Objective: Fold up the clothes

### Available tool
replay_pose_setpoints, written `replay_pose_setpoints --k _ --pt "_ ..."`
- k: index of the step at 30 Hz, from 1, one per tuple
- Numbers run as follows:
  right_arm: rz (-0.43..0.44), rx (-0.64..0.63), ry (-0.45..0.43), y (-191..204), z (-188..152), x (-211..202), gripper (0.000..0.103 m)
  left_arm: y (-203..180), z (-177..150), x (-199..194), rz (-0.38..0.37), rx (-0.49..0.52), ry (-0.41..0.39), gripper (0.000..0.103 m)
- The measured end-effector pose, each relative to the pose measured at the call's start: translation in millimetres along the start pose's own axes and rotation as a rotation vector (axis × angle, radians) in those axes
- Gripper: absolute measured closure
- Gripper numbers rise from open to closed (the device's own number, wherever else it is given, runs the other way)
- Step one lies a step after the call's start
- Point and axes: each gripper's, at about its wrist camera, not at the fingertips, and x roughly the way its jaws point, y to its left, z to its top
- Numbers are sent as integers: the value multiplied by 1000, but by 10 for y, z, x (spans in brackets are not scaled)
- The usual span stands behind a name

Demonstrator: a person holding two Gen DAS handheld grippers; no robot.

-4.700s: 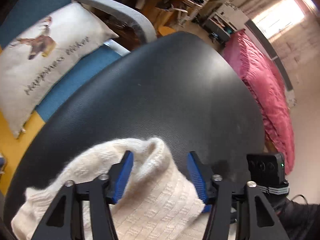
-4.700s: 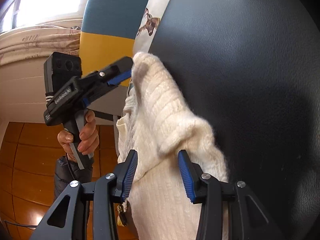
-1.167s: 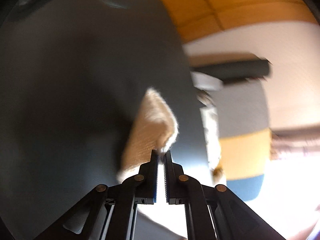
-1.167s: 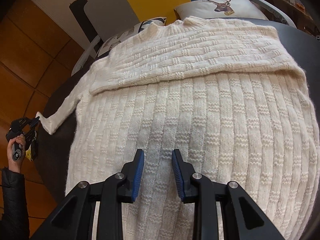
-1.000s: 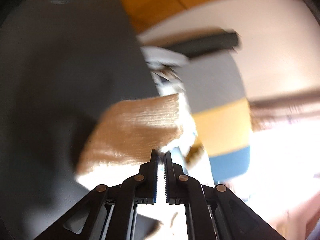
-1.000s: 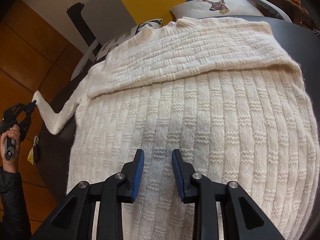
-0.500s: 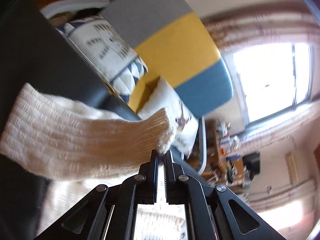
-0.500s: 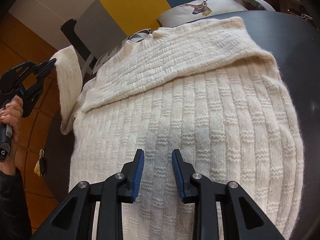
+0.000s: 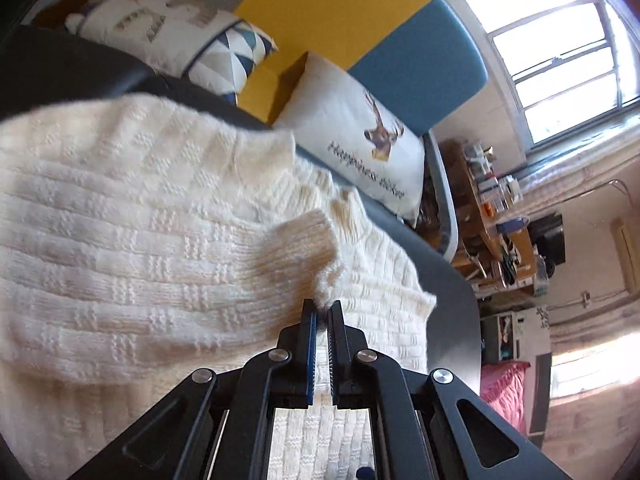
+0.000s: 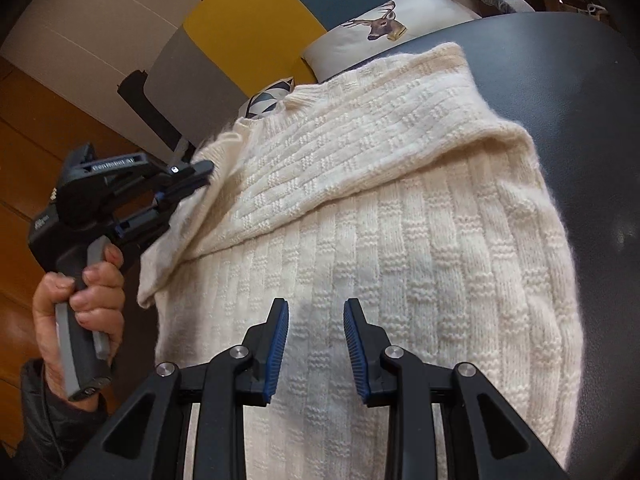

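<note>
A cream basket-weave knitted sweater (image 10: 400, 240) lies spread on the round black leather table (image 10: 580, 80), one sleeve folded across its chest, its other sleeve's cuff (image 9: 316, 248) pinched in the closed left gripper (image 9: 322, 308), while the right gripper (image 10: 316, 320) hovers part-open, empty, over the body.

Deer-print cushion (image 9: 360, 148), patterned cushion (image 9: 176, 36)

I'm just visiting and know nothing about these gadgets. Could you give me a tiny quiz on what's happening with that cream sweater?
1. True or false: the left gripper is shut on the sleeve cuff.
2. What lies under the right gripper: A the sweater, B the deer cushion, C bare table?
3. The right gripper's fingers stand ____, holding nothing.

Key: 1 true; 2 A; 3 open.
</note>
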Motion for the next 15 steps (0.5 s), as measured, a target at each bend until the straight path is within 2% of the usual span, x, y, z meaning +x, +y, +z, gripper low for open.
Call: replay_pose_setpoints --k 3,4,7,10,12,15 --pt "99 63 11 52 163 119 74 45 12 136 -1 -3 49 93" --pt "131 83 12 77 217 161 74 60 13 125 -12 -8 53 87" --pt "241 162 38 158 342 394 74 117 10 -45 -102 -54 53 72" --pt "288 252 64 206 409 675 73 213 -25 -452 -152 -59 3 65" --pt "326 321 51 199 430 836 73 411 -90 -785 -177 -91 -46 61" --pt "334 407 24 169 461 1016 73 744 -180 -1262 -211 -146 -117 56"
